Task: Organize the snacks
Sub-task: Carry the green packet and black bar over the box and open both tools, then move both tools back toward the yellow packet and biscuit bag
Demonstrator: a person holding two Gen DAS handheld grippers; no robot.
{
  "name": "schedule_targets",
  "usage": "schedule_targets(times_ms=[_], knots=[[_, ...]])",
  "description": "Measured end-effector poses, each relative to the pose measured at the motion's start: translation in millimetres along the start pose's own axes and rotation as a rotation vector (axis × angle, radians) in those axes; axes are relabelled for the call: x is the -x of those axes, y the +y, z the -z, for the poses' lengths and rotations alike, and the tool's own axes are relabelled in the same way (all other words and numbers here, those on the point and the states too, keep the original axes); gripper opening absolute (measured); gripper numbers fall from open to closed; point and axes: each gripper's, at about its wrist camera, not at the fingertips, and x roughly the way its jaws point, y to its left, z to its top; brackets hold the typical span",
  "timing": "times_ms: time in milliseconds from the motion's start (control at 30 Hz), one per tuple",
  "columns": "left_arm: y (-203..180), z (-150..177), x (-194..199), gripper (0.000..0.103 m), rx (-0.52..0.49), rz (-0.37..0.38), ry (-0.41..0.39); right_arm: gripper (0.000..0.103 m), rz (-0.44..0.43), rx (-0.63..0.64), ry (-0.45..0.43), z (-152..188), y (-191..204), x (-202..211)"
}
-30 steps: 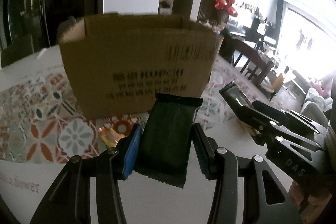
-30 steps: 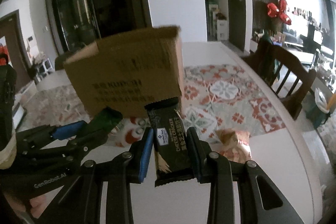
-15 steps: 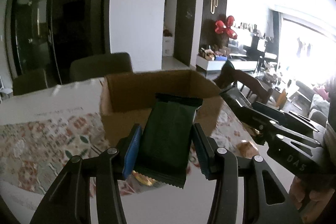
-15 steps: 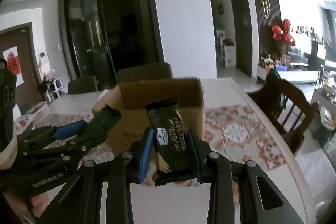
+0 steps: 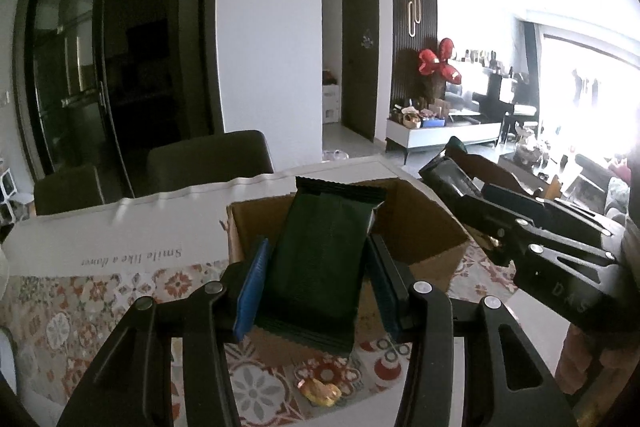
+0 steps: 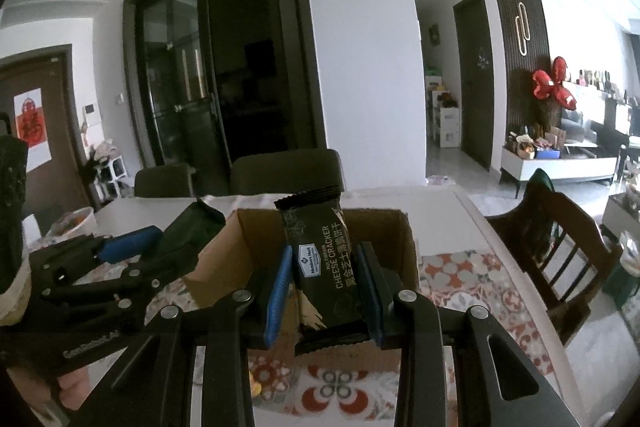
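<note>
Both tongs, left [image 5: 316,287] and right [image 6: 325,291], gripped dark green cracker packets [image 5: 320,259] above the open brown cardboard box [image 6: 404,247]; release only once centred over it.

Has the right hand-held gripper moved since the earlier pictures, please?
Yes: the right hand-held gripper has risen; the cardboard box, previously side-on, now shows its open top from above.

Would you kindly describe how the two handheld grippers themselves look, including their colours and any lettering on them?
Both are black, angular frames with silver rivets and triangular cut-outs. The left gripper has blue ribbed pads and white "GenRobot.AI" lettering on its side. The right gripper also has blue ribbed pads; its side reads "DAS". No cables or sleeves show.
</note>
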Motion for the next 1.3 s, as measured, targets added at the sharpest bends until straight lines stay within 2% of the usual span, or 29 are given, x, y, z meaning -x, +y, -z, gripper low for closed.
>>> schedule_targets(times_ms=[333, 633, 700, 733, 767, 833, 967, 1033, 1167, 1233, 1300], knots=[[12, -23, -43, 0.048, 0.000, 0.009, 0.039, 0.034, 0.012, 0.015, 0.043, -20, -6, -42], [18, -32, -78, 0.049, 0.006, 0.010, 0.096, 0.034, 0.032, -0.001, 0.089, -23, -14, -77], [20, -32, -82, 0.054, 0.018, 0.011, 0.103, 0.035, 0.037, -0.010, 0.095, -22, -16, -82], [21, -31, -83, 0.060, 0.024, 0.007, 0.103, 0.036, 0.039, -0.016, 0.102, -22, -18, -84], [22, -31, -84, 0.062, 0.027, 0.003, 0.103, 0.038, 0.039, -0.020, 0.108, -22, -18, -85], [23, -29, -80, 0.062, 0.035, -0.008, 0.096, 0.057, 0.052, -0.025, 0.116, -21, -19, -86], [24, -20, -68, 0.067, 0.041, -0.033, 0.087, 0.058, 0.095, -0.003, 0.094, -18, -15, -76], [24, -13, -59, 0.067, 0.048, -0.049, 0.082, 0.065, 0.106, 0.002, 0.083, -15, -14, -69], [26, 6, -36, 0.068, 0.072, -0.086, 0.063, 0.070, 0.155, 0.017, 0.039, -5, -8, -46], [26, 17, -26, 0.069, 0.078, -0.095, 0.058, 0.077, 0.193, 0.012, 0.014, 3, -6, -32], [25, 27, -16, 0.070, 0.083, -0.111, 0.052, 0.080, 0.219, 0.000, -0.010, 12, -6, -19]])
